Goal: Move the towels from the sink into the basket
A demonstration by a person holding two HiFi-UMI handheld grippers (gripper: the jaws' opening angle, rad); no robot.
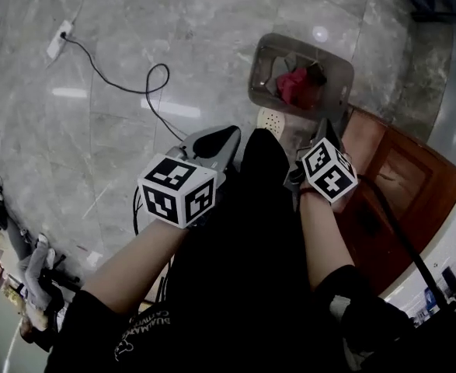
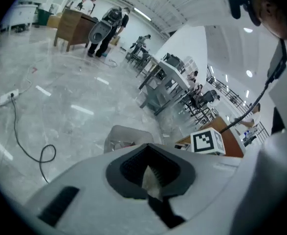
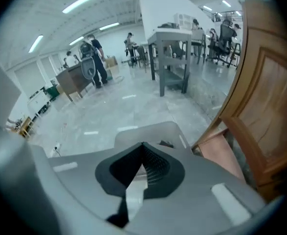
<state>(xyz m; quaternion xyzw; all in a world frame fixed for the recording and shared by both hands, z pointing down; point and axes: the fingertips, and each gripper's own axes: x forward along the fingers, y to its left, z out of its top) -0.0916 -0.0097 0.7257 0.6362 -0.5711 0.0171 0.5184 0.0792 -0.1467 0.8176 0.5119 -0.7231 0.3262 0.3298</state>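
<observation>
Evidently neither claw is carrying anything at this moment.

Starting with the head view, the left claw (image 1: 226, 140) is sitting at the centre of the frame and the right claw (image 1: 321, 130) just right of it, both pointing toward the top of the picture. The basket (image 1: 259, 68) is standing on the grey floor (image 1: 134, 22) right of centre in the upper part, beyond both tips. A red towel (image 1: 294, 85) is lying bunched inside it. The right claw is sitting nearer, almost straight below the basket in the frame, while the left is lying to its lower left. A wooden cabinet (image 1: 402, 181) is filling the right side. No sink is showing in any view, so I cannot tell where further towels are waiting.

Moving to the left gripper view, the left claw (image 2: 146, 147) is holding its tips together on nothing. Only a pale sliver, probably background, is showing through the slot behind them. The basket (image 2: 128, 130) is peeking out just above the tips, slightly left.

Turning to the right gripper view, the right claw (image 3: 143, 145) is likewise pressing fully closed and gripping nothing. The basket (image 3: 143, 131) is rising directly above its tips, with the cabinet (image 3: 265, 97) standing at the right.

Judging from this, the visible towel is lying ahead of and below both claws, already where it belongs. The coming move is probably heading away from the basket toward the unseen sink.
</observation>
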